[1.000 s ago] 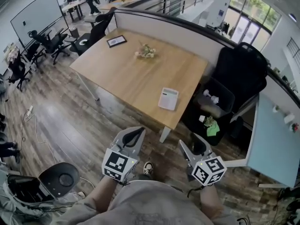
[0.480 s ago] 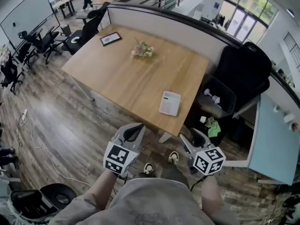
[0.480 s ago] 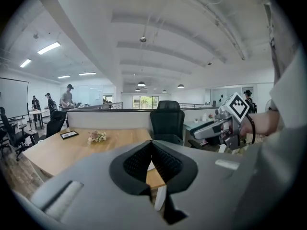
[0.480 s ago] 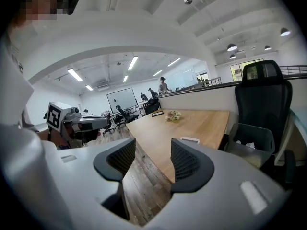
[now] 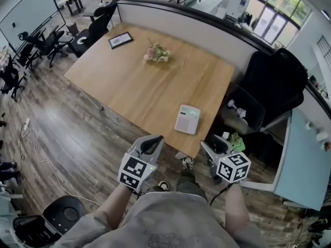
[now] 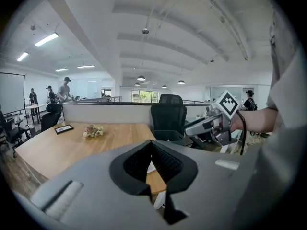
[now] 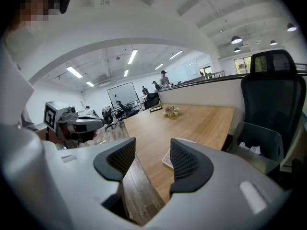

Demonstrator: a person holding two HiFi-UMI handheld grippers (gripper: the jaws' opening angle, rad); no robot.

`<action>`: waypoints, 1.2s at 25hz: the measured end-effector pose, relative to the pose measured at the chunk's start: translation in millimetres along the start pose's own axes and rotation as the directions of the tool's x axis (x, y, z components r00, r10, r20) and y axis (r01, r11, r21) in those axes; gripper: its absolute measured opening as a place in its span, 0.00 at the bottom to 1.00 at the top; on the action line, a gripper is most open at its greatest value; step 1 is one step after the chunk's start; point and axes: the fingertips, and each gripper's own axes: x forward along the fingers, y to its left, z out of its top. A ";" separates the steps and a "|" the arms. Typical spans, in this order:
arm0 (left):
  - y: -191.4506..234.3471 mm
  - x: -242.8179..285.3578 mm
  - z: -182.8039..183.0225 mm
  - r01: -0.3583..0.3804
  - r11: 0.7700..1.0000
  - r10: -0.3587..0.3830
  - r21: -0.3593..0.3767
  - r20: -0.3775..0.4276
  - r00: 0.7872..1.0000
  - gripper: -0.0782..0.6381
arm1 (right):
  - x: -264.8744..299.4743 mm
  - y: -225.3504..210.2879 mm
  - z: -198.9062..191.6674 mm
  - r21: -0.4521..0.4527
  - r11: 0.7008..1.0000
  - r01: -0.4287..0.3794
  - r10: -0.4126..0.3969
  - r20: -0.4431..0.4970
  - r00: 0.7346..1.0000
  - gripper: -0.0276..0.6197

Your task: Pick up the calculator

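Observation:
The white calculator point(image 5: 187, 119) lies flat on the wooden table point(image 5: 129, 81), close to its near right corner. Both grippers are held in front of the person's body, short of the table edge and above the floor. My left gripper point(image 5: 153, 142) points at the table edge with its jaws together and nothing between them. My right gripper point(image 5: 212, 148) is open and empty, a little right of the calculator. In the right gripper view the calculator point(image 7: 168, 158) shows partly behind the right fingertip point(image 7: 184, 164). In the left gripper view only a white sliver shows past the shut gripper point(image 6: 151, 145).
A small bunch of flowers point(image 5: 158, 53) and a framed picture point(image 5: 120, 40) lie on the far part of the table. A black office chair point(image 5: 271, 81) and a bin point(image 5: 240, 110) stand to the right of the table. A low partition point(image 5: 186, 22) runs behind it.
The person has stepped closer to the table. Both grippers now sit nearer its front edge and the calculator. Their jaws look unchanged.

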 end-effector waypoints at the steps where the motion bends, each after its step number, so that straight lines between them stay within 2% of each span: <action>1: 1.2 6.3 -0.3 0.000 1.000 0.000 -0.005 -0.011 1.000 0.11 | 5.8 -5.4 2.9 -0.004 1.000 -0.011 0.011 -0.012 1.000 0.40; 8: 22.7 52.2 -11.6 -0.052 0.998 0.047 -0.047 -0.096 0.994 0.11 | 65.3 -44.4 6.5 -0.045 0.993 -0.106 0.099 -0.145 0.985 0.40; 15: 40.2 104.9 -20.3 -0.141 0.984 0.120 -0.112 -0.179 0.977 0.11 | 126.7 -89.2 4.7 -0.071 0.972 -0.224 0.194 -0.293 0.936 0.40; 23: 67.1 151.1 -30.7 -0.289 0.942 0.241 -0.172 -0.255 0.937 0.11 | 183.7 -131.5 -8.3 -0.107 0.938 -0.330 0.256 -0.426 0.868 0.40; 30: 72.6 167.1 -46.9 -0.371 0.903 0.300 -0.218 -0.298 0.906 0.11 | 219.0 -154.1 -25.7 -0.163 0.896 -0.414 0.280 -0.515 0.810 0.40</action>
